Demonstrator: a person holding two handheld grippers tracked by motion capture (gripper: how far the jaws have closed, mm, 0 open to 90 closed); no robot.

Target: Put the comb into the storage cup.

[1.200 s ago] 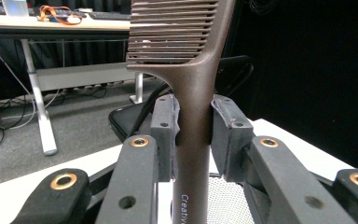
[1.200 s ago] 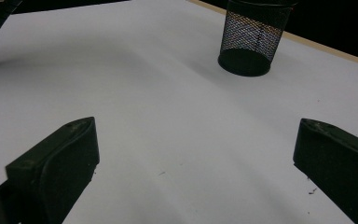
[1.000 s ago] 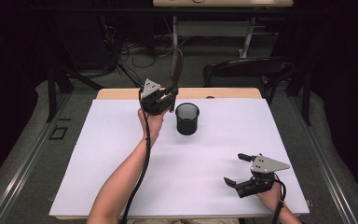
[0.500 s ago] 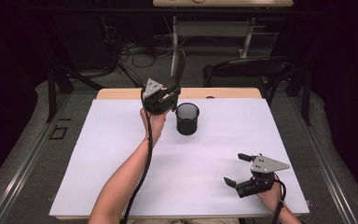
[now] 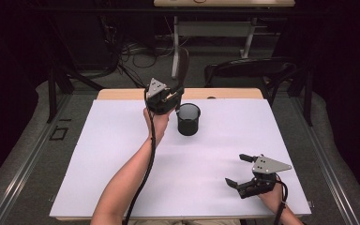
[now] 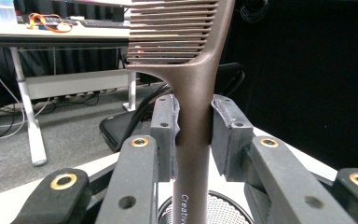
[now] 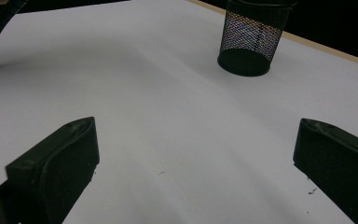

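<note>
Comb (image 6: 193, 93) clamped upright by its handle in left gripper (image 5: 171, 97), just left of and above mesh cup (image 5: 188, 119); right gripper (image 5: 242, 169) near, jaws wide, empty

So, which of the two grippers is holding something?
The left gripper: its fingers clamp a brown comb above the mesh cup. The right gripper is open.
</note>
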